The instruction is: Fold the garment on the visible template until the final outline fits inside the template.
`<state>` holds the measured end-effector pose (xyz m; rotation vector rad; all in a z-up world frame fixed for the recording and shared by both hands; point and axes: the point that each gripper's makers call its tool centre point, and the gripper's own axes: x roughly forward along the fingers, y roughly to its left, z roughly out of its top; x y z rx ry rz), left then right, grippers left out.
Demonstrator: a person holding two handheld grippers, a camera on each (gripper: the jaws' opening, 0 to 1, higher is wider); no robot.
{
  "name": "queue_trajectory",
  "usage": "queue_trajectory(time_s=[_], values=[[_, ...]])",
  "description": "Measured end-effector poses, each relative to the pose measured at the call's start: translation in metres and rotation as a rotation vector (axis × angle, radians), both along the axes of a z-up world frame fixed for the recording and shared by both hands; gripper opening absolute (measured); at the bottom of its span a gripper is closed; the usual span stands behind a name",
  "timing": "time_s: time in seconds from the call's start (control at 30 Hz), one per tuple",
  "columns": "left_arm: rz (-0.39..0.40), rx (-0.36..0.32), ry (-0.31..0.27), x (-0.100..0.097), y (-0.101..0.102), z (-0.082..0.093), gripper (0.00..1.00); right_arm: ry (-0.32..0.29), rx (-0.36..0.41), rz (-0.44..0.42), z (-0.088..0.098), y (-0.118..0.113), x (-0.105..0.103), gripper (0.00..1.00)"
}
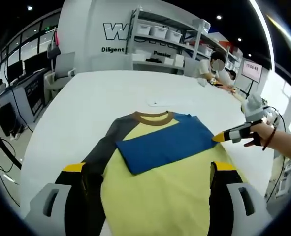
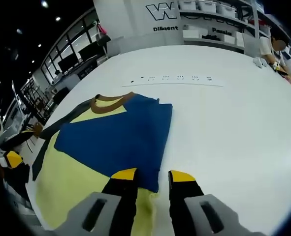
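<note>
Left tongs wide apart, gripping nothing, hovering over yellow shirt flat on white counter. Blue sleeve folded across chest. Right tongs spread narrowly at sleeve's edge, whether pinching cloth unclear. Beyond: shelves, seated person.

"Diligent" on back wall, perhaps "17:04" on red screen

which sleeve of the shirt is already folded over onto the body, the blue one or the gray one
The blue sleeve: it lies flat across the yellow body, while the gray sleeve stretches out along the shirt's side.
</note>
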<state>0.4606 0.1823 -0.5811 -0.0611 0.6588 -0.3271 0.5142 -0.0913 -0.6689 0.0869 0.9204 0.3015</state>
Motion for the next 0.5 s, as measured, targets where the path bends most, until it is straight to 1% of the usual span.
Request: queue_trajectory(time_s=[0.1,0.2,0.27,0.33,0.4,0.5], values=[[-0.003,0.000,-0.004,-0.004,0.002,0.003,0.99,0.009,-0.002,0.000,-0.003,0.000,-0.002,0.13],[-0.010,-0.001,-0.008,-0.007,0.004,0.006,0.99,0.014,-0.005,-0.005,-0.003,0.000,-0.004,0.13],[-0.013,0.002,-0.010,-0.010,0.005,0.006,0.99,0.011,-0.010,0.001,-0.004,0.000,-0.005,0.09],[-0.015,0.000,-0.011,-0.013,0.006,0.006,0.99,0.015,-0.015,0.013,-0.004,0.002,-0.006,0.04],[-0.011,-0.009,-0.007,-0.017,0.007,0.005,0.99,0.010,-0.034,0.026,-0.005,0.001,-0.007,0.02],[-0.015,-0.002,-0.003,-0.022,0.009,0.003,0.99,0.012,-0.036,0.038,-0.004,0.000,-0.007,0.00]])
